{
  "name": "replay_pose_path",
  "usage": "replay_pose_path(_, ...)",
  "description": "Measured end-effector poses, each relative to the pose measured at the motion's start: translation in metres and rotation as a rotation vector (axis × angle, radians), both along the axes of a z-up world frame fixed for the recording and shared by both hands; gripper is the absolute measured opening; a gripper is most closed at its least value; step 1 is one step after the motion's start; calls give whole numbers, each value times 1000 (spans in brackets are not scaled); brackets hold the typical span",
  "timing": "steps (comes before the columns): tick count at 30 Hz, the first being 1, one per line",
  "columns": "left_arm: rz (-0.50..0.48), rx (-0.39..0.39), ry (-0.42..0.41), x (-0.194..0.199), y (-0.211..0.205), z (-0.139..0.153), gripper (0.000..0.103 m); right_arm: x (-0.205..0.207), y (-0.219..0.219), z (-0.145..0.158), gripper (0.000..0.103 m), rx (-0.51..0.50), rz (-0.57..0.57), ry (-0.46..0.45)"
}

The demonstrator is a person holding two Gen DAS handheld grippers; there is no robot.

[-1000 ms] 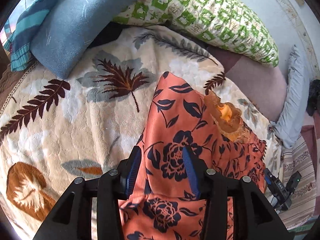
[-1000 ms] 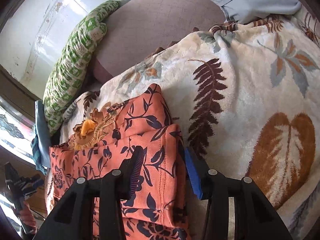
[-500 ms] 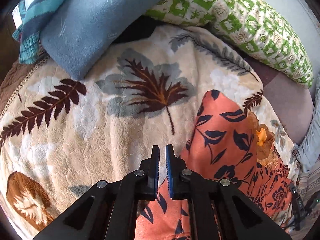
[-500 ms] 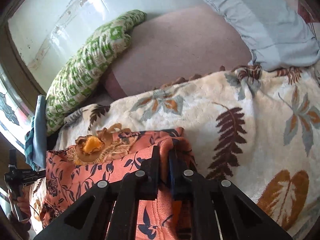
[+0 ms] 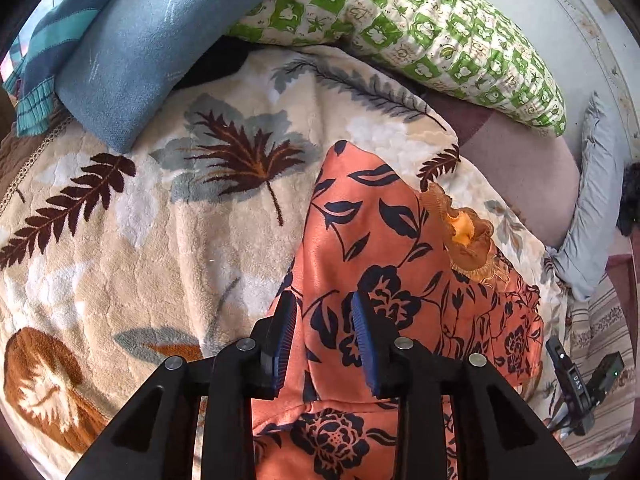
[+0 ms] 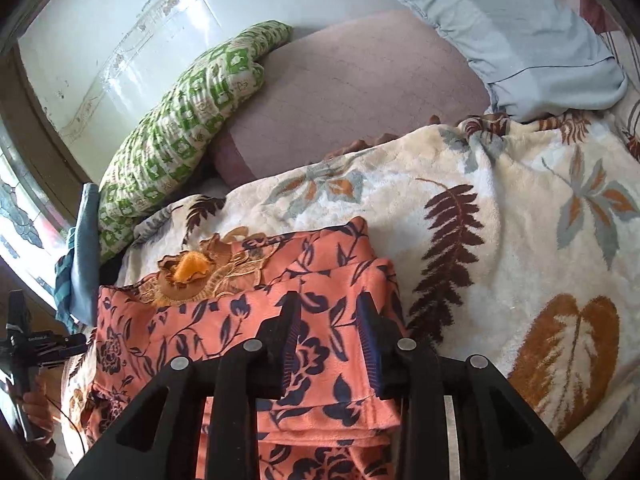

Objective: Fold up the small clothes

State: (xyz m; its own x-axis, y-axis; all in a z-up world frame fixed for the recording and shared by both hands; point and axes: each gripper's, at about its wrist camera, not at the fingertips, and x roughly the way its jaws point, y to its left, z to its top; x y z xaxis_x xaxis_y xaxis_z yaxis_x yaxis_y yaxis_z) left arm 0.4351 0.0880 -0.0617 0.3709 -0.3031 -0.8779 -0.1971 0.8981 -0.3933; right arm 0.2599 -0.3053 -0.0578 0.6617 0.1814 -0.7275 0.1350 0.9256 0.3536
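Now both grips have let go! The left gripper (image 5: pixel 324 340) and the right gripper (image 6: pixel 328 344) were pinched shut half a second ago; their jaws have just been opening to a narrow gap, cloth beneath, nothing held. The orange dress (image 5: pixel 384 248) lies doubled over on the leaf-print blanket (image 5: pixel 120 240). That fold looks laid.

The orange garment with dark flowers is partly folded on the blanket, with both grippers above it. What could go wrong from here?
1. Both the left gripper and the right gripper have just been opening; neither presses on the orange garment, so the folded layer may spring back.
2. The ruffled flower trim makes a bump and could snag a finger.
3. The plush blanket is soft and uneven, so creases may drift.
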Motion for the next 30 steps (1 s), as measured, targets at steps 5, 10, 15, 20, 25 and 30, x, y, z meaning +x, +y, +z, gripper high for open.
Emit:
replay_pose_path(5, 11, 42, 46, 26, -10, -4, 30, 8, 3, -4, 33, -31, -1, 37)
replay_pose_path(10, -63, 131, 32, 50, -34, -6, 45, 29, -24, -12, 39, -35, -92, 73)
replay_pose_path(15, -102, 116, 56, 65, -42, -23, 53, 49, -25, -30, 40, -48, -58, 149)
replay_pose_path(20, -56, 141, 39, 70, -35, -31, 15, 50, -13, -32, 24, -101, -16, 127)
replay_pose_path(25, -39, 171, -35, 55, -33, -19, 10, 47, 1, -3, 4, -110, 33, 27)
replay_pose_path(30, -11, 290, 2, 53, -29, -34, 11, 61, 2, -14, 4, -87, 13, 65)
